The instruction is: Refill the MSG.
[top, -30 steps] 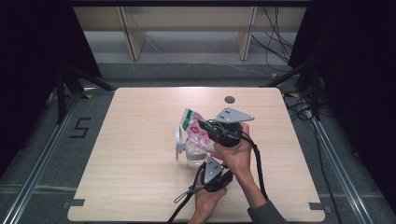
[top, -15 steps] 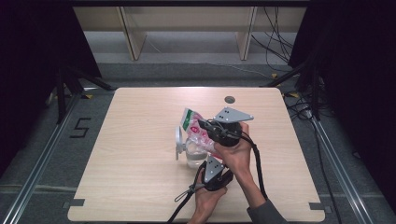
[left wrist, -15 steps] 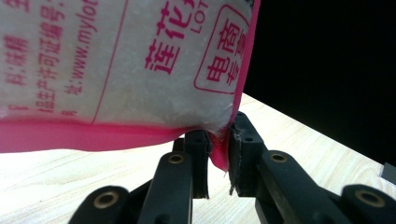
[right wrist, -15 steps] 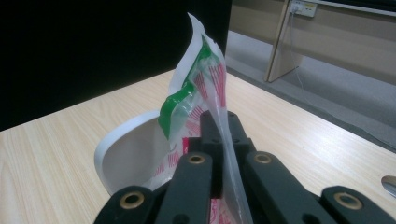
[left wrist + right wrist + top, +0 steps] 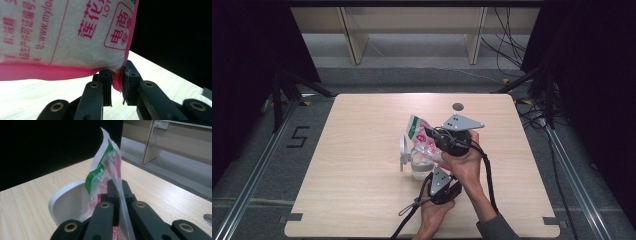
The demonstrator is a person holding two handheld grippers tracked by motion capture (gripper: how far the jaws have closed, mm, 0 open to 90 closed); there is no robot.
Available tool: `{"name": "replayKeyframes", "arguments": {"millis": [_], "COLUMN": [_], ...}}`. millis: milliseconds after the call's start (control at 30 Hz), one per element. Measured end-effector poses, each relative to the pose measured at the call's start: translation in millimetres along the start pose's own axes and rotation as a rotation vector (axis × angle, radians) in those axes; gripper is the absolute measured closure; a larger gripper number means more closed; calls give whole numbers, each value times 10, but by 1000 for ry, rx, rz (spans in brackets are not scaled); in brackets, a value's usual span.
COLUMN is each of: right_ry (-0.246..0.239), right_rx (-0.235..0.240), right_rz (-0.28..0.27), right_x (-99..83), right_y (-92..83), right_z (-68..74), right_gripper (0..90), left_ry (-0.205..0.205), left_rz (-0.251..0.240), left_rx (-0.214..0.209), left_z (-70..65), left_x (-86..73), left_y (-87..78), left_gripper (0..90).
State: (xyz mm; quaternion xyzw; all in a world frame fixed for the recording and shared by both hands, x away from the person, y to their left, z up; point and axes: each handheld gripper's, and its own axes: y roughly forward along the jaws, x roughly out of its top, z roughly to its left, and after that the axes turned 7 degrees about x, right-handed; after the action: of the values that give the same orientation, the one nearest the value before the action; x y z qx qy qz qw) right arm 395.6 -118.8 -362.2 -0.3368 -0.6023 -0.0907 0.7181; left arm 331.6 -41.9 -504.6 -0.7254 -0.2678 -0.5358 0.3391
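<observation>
Pinching the pink-printed bag (image 5: 428,142) from both ends, the left gripper (image 5: 117,86) on its bottom seam, the right gripper (image 5: 119,202) clamped near the green top, the person holds it tilted over the clear jar (image 5: 419,165) (white lid (image 5: 68,203) hinged back); pouring looks in hand, so the next move likely calls for tipping further.

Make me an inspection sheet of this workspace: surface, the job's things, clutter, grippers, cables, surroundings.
Surface: light wooden table.
Job's things: pink-printed bag of white grains held above a clear container, its white lid hinged open.
Clutter: small dark disc near the far edge.
Grippers: left gripper shut on the bag's pink bottom seam; right gripper shut on its clear upper part.
Cables: black cable trails off the near edge.
Surroundings: wooden shelving, floor wires, dark curtains.
</observation>
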Motion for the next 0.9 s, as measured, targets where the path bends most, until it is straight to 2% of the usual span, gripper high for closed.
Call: {"name": "replayKeyframes", "arguments": {"millis": [167, 267, 300, 433, 533, 567, 600, 633, 667, 767, 867, 900], "right_ry": [-1, -31, -17, -15, -30, -2, -35, -35, 0, -16, -45, -32], "right_rx": [-3, -7, 3, 3, 0, -2, -7, -7, -2, 8, -5, 4], "right_rz": [-6, -12, -12, -14, -16, -9, -13, -9, -2, -13, -10, -1], "right_x": [6, 14, 13, 18, 25, 25, 30, 32, 30, 26, 28, 28], "right_y": [6, 11, 14, 17, 11, 2, 1, -3, -7, 16, 22, 22], "right_z": [-9, -26, -21, -26, -31, -14, -34, -33, -5, -16, -25, -20], "right_gripper": [900, 900, 900, 900, 900, 900, 900, 900, 900, 900, 900, 900], "left_ry": [-2, 3, 2, 5, 2, 0, -1, 4, 8, 4, 3, 4], "left_rz": [-7, -6, -8, -7, -12, -12, -14, -17, -18, -16, -17, -11], "left_rx": [-2, -7, -7, -10, -8, -10, -6, -11, -11, -10, -11, -7], "left_z": [2, 8, 9, 11, 11, 11, 7, 6, 8, 14, 12, 11], "left_x": [9, 13, 14, 22, 27, 30, 31, 30, 28, 25, 22, 25], "left_y": [18, 22, 23, 33, 41, 42, 40, 41, 40, 39, 34, 28], "left_gripper": [791, 791, 791, 791, 791, 791, 791, 791, 791, 791, 791, 791]}}
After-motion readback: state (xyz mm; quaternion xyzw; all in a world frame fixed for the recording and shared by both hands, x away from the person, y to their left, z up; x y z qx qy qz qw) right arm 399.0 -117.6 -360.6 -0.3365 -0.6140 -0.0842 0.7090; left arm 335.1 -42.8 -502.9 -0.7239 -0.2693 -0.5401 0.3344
